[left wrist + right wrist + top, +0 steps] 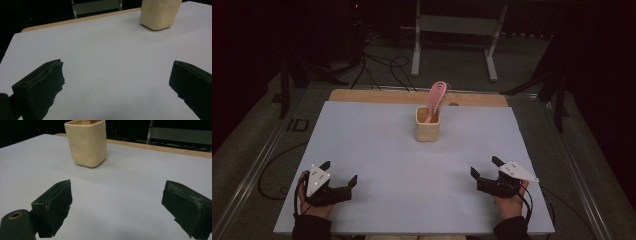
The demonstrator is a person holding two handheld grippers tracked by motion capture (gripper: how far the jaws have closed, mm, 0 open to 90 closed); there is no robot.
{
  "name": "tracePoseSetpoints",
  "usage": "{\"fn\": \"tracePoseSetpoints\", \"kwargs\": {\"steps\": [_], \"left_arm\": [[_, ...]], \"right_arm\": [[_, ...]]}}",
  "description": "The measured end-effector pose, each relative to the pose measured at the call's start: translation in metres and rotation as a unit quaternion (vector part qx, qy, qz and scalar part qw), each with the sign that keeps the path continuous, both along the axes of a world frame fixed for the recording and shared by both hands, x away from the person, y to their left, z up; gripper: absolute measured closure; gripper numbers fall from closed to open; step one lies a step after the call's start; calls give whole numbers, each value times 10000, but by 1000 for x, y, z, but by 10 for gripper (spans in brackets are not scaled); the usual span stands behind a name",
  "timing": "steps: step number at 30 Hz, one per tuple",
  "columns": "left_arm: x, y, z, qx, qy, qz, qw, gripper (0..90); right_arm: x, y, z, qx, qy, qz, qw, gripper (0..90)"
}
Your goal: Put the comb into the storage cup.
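Observation:
A cream square cup [427,126] stands upright near the far middle of the white table sheet [377,150]. A pink slotted spatula [436,98] leans in it, head up. My left gripper [340,173] rests near the front left edge, open and holding nothing. My right gripper [485,167] rests near the front right edge, open too. The cup [160,13] sits far ahead between the left gripper's [116,75] jaws, at the upper right. In the right gripper view the cup [86,142] stands ahead to the left of the right gripper [117,197].
A wooden board edge [412,96] runs along the table's far side. Behind it stand a white metal frame [457,35] and black cables [382,67] on the floor. Dark stands flank the table at both sides.

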State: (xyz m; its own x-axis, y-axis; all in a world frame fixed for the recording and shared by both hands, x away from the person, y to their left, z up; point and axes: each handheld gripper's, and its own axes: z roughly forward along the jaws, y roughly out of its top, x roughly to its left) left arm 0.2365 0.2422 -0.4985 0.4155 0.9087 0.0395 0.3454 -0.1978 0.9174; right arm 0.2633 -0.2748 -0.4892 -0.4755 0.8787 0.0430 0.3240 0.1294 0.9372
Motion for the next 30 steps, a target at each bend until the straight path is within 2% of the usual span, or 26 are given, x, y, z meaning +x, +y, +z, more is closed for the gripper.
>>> {"fn": "tracePoseSetpoints", "kwargs": {"steps": [9, 18, 30], "left_arm": [[-1, 4, 1, -76, -77, 38, 9999, 1], [-1, 3, 1, -37, -66, 29, 10000, 1], [0, -1, -1, 28, -38, 7, 10000, 1]], "right_arm": [[-9, -8, -1, -40, -116, 13, 9999, 92], [-20, -8, -1, -270, -181, 45, 9995, 92], [-22, -9, -2, -251, -183, 30, 9995, 93]]}}
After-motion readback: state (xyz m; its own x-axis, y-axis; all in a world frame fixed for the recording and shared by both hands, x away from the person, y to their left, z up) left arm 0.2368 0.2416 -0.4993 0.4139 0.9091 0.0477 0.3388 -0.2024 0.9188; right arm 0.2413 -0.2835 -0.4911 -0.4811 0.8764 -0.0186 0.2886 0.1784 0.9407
